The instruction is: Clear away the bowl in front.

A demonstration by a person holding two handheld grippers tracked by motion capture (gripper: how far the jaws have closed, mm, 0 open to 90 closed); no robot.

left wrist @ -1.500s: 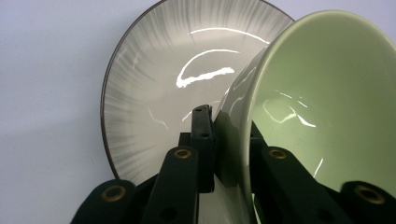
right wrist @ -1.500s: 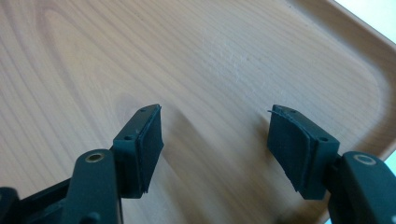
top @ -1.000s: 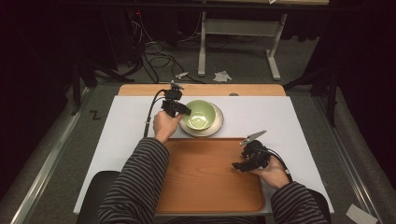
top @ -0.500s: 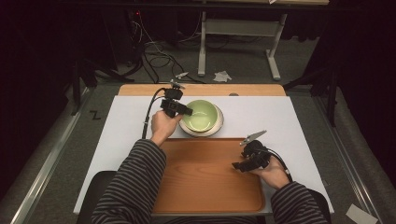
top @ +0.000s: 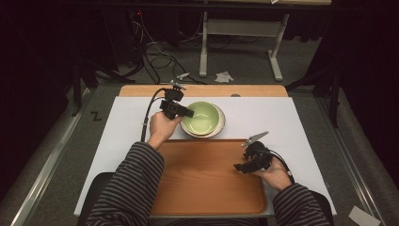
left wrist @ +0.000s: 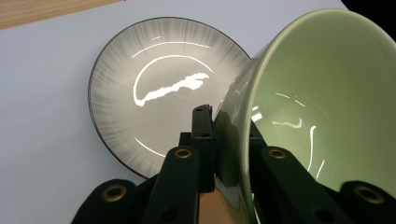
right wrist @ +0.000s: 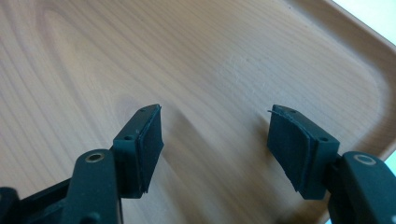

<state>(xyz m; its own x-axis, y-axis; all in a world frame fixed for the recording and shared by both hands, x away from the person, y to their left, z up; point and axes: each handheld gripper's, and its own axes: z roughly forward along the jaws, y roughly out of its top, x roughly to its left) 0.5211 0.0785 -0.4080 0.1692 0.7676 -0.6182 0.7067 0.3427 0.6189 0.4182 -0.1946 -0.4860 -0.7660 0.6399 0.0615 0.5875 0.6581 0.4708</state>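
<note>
Green bowl [top: 201, 117]: tilted since the earlier frames, its near-left rim lifted off the grey plate [left wrist: 140, 93] by the left gripper [top: 175, 107]; the plate stays flat on the white counter [top: 282, 117]. Bowl wall sits between the jaws, one inside the rim, one outside, clenched on it. Bowl is round, with no long axis; its mouth faces up and toward the right. Right gripper [top: 251, 161]: unchanged, over the wooden tray [top: 202, 188], jaws spread apart, holding nothing.
</note>
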